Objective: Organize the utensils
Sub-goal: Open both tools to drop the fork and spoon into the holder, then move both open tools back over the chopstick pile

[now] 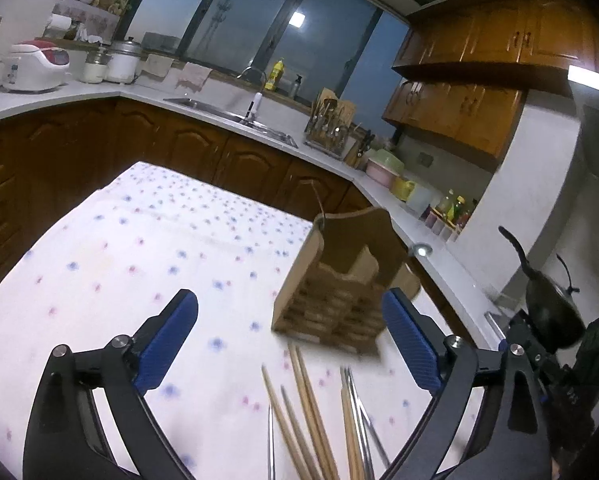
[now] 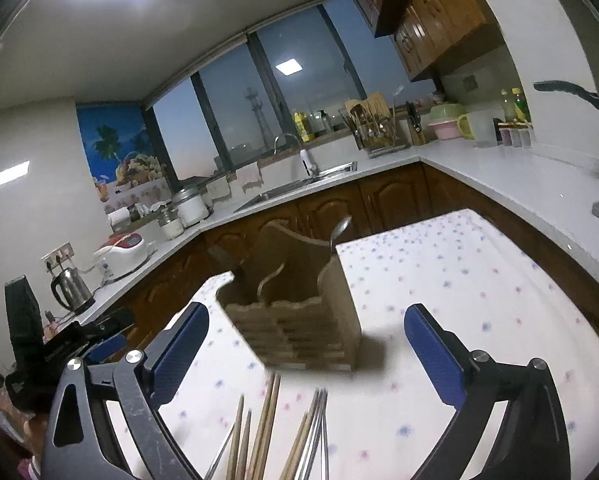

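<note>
So both grippers are hanging over the table with the flowery tablecloth (image 1: 119, 264), and neither one is holding anything. The left gripper (image 1: 289, 344) is sitting with its blue pads spread wide apart, fully released, and the right gripper (image 2: 305, 354) is doing the same, jaws wide and nothing between them.

The wooden utensil holder (image 1: 339, 280) is standing upright on the cloth just beyond the fingertips, a bit right of centre in the left wrist view and pretty much centred in the right wrist view. In the right wrist view a metal spoon (image 2: 339, 228) is poking up out of the holder's far right compartment, and a dark handle (image 2: 225, 258) is sticking out on the far left side.

The chopsticks (image 1: 311, 412) are lying loose on the cloth near the cameras, just short of the holder, fanned out in a messy bunch. Some are wooden and some are metal. Kitchen counter with a sink (image 1: 235, 114) is running along the far side.
</note>
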`<state>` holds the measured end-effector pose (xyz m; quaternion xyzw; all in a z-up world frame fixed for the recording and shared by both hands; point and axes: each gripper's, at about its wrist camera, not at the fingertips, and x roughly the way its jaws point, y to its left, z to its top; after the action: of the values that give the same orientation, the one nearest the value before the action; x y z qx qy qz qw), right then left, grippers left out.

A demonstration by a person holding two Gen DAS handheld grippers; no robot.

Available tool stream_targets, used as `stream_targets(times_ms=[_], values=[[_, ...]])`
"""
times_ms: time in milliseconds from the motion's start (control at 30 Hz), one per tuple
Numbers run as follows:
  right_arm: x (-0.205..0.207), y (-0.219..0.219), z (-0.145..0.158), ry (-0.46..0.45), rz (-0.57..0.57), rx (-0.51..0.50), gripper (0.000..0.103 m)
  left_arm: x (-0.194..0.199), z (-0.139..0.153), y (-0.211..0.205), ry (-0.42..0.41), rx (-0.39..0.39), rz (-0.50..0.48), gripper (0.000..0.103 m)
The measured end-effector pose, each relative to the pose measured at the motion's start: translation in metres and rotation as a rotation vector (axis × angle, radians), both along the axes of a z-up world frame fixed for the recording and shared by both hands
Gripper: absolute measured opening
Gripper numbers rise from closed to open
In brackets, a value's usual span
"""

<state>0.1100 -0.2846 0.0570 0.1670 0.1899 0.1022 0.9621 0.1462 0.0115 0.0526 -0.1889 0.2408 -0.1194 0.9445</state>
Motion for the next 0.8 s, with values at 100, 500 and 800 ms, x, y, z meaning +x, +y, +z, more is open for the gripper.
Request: stream_targets(times_ms=[100, 500, 800], values=[[-0.020, 0.002, -0.009, 0.011, -0.001, -0.013, 0.100, -0.022, -0.007, -0.001, 0.011, 0.018, 0.003, 0.096], [-0.080, -0.003, -0.038, 0.073, -0.037, -0.013, 0.100, -0.075, -0.036, 0.002, 0.054, 0.019, 0.009, 0.096], [-0.093, 0.004, -0.053, 0.111, -0.041, -0.040, 0.100, -0.085, -0.049, 0.003, 0.094, 0.051, 0.002, 0.096]])
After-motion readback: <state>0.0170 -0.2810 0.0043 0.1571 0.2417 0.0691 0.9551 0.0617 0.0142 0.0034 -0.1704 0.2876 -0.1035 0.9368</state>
